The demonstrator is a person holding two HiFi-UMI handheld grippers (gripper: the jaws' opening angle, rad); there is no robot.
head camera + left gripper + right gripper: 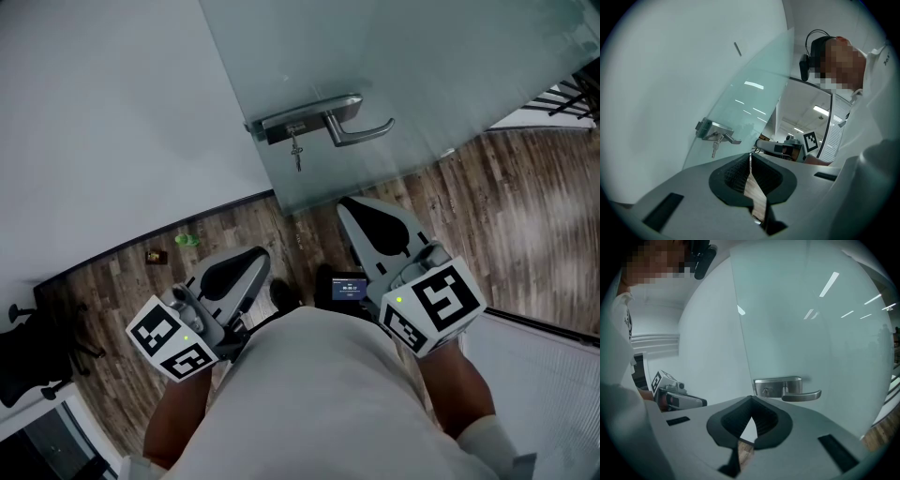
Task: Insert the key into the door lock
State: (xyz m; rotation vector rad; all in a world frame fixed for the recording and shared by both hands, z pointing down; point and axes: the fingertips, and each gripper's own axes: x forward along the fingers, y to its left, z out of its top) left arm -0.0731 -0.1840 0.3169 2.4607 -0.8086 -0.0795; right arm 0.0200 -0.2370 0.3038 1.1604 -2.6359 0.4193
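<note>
A frosted glass door [394, 56] carries a metal lock plate [298, 120] with a lever handle [364, 132]. A key [296, 152] hangs down from the plate's left end; it also shows in the left gripper view as the key [715, 147] under the lock [711, 131]. The right gripper view faces the lock [777, 386] and handle [801, 395] straight on. My left gripper [255, 255] is low and left of the door, jaws shut, nothing held. My right gripper [352, 204] sits below the handle, also shut and empty. Both stay apart from the lock.
White wall [103, 112] meets the door's left edge. On the wooden floor [506, 225] lie a green item [187, 239] and a small brown one [156, 255]. A black chair [28, 347] stands at far left. A small screen device [348, 288] hangs at the person's chest.
</note>
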